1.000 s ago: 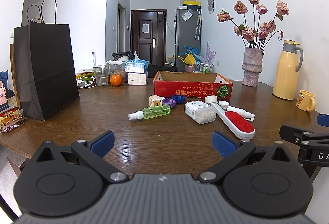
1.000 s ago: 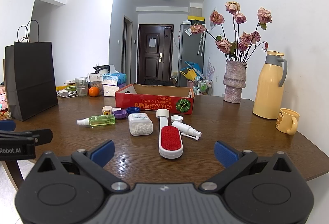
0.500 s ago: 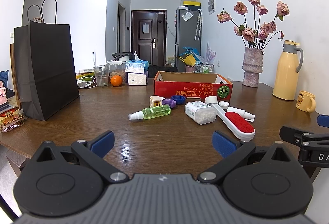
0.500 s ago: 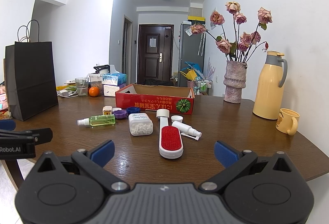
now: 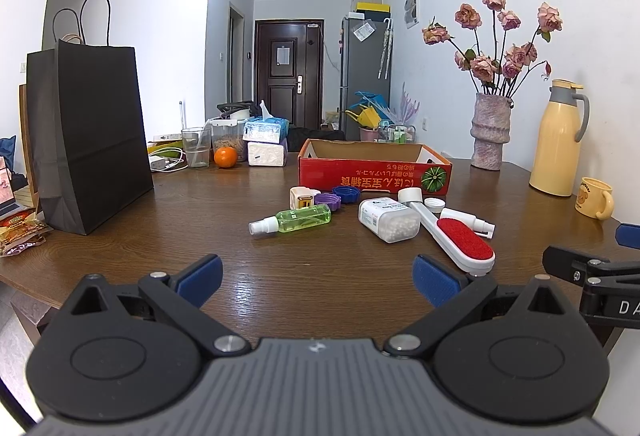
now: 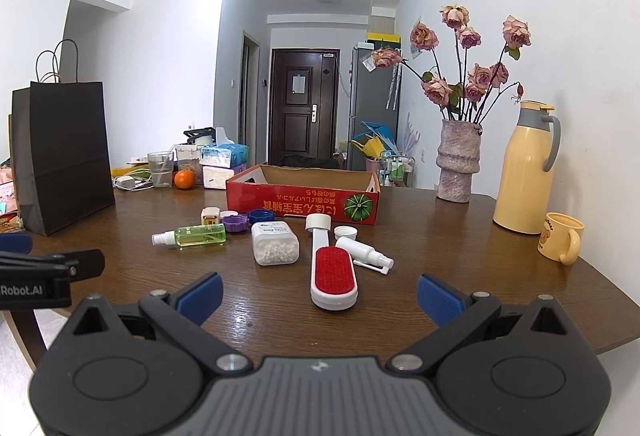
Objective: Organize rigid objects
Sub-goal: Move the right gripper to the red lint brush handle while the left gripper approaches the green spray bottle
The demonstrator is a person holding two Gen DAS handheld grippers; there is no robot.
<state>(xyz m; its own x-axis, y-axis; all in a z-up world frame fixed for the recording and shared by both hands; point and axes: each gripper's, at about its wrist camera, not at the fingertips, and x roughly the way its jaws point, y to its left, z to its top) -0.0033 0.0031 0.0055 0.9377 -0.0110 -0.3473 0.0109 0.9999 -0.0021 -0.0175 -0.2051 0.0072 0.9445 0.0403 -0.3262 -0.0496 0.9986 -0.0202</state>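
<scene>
So nothing's been picked up yet as far as I can tell: both tools are hovering at the near edge of the worktop [image 6: 460,248], the left tool [image 5: 316,274] and the right tool [image 6: 320,294] each with fingers spread wide and nothing between them. The clutter sits mid-frame in front of the red cardboard box [image 6: 302,202], which looks empty from here (the obvious place to put things, I'd guess). Closest to the right tool is the lint brush [image 6: 330,268], lying flat with its red pad toward the bottom of the frame and its white handle running up toward the box, so its long axis is nearly straight up-down in the right wrist view. Just right of it is a small white spray bottle [image 6: 364,252], angled with its nozzle toward lower right. Left of the brush is the clear pill container [image 6: 275,248], then the green spray bottle [image 6: 192,236], lying sideways across the frame with its nozzle pointing left. Behind those sit a purple cap [image 6: 236,223], a blue cap [image 6: 260,215] and a white cap [image 6: 346,232]. My bet is the brush goes first: the right tool would need to come down and close across the narrow handle, not along it.
</scene>
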